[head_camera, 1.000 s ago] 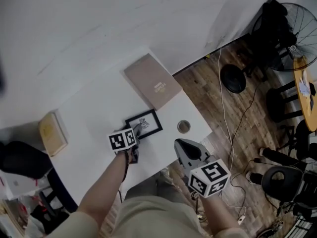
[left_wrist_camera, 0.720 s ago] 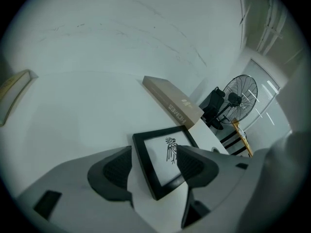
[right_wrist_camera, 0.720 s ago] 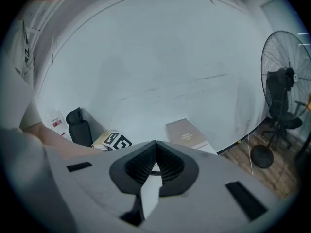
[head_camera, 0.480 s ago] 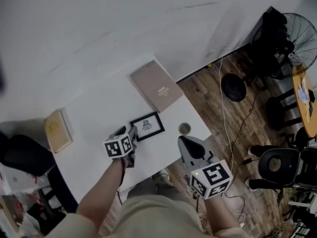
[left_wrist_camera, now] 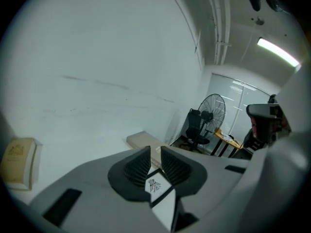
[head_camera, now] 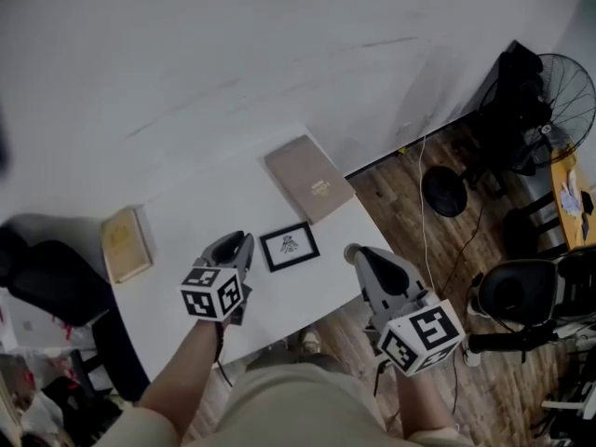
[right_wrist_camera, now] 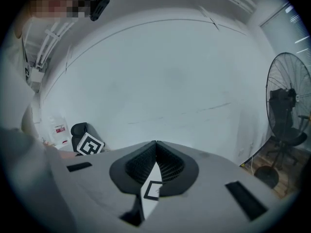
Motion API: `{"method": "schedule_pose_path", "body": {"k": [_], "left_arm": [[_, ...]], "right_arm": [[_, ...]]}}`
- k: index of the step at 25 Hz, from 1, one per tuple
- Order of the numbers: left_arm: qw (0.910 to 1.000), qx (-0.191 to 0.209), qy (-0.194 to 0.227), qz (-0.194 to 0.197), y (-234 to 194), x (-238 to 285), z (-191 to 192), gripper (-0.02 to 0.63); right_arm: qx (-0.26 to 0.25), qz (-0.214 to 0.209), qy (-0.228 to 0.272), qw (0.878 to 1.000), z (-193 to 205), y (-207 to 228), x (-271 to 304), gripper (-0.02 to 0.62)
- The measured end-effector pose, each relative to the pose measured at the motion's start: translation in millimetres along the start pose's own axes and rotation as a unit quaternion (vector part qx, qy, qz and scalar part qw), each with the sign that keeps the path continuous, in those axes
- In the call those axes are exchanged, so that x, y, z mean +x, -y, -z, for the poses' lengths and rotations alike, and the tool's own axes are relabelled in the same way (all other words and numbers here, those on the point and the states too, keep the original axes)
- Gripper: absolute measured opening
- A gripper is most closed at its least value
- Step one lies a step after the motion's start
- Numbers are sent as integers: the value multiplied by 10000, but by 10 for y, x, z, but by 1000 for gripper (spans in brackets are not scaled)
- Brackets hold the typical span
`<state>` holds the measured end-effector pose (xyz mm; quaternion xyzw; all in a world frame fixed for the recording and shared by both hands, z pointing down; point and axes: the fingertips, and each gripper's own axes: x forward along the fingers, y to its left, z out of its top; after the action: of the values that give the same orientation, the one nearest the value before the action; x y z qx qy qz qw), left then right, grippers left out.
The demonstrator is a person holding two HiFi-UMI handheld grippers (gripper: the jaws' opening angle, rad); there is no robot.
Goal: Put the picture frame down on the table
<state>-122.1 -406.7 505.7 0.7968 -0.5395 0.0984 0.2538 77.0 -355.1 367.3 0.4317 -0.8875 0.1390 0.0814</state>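
Observation:
The black picture frame [head_camera: 290, 247] with a small drawing lies flat on the white table [head_camera: 186, 217], with nothing touching it. My left gripper [head_camera: 239, 241] hangs above the table, just left of the frame. Its jaws have just been closing and now stand a narrow gap apart with nothing between them [left_wrist_camera: 155, 150]; the frame [left_wrist_camera: 154, 185] shows far below through that gap. My right gripper [head_camera: 355, 253] hovers past the table's right edge, shut and empty [right_wrist_camera: 155, 143]. The frame [right_wrist_camera: 153, 190] also shows beneath its pads.
A flat brown box [head_camera: 310, 177] lies at the table's far right corner and a yellowish book [head_camera: 126, 243] at its left end. A black chair [head_camera: 42, 282] stands to the left. A fan [head_camera: 570, 96], office chairs and cables stand on the wooden floor at right.
My left gripper has drawn back from the frame's left edge and risen, its jaws narrowing. The right gripper has risen too. The frame stays flat on the table.

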Motion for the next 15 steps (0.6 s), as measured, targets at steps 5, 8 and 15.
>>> {"method": "schedule_pose_path", "body": {"k": [5, 8, 15], "left_arm": [[9960, 730, 475, 183, 273, -400, -450, 55], [9910, 1052, 756, 347, 469, -678, -683, 47], [9753, 1430, 1508, 751, 917, -1334, -1189, 28]], "right_arm": [[-222, -62, 369, 9991, -337, -141, -140, 23], [-342, -109, 642, 9973, -539, -238, -277, 23], [-386, -165, 1402, 9892, -916, -411, -603, 23]]}}
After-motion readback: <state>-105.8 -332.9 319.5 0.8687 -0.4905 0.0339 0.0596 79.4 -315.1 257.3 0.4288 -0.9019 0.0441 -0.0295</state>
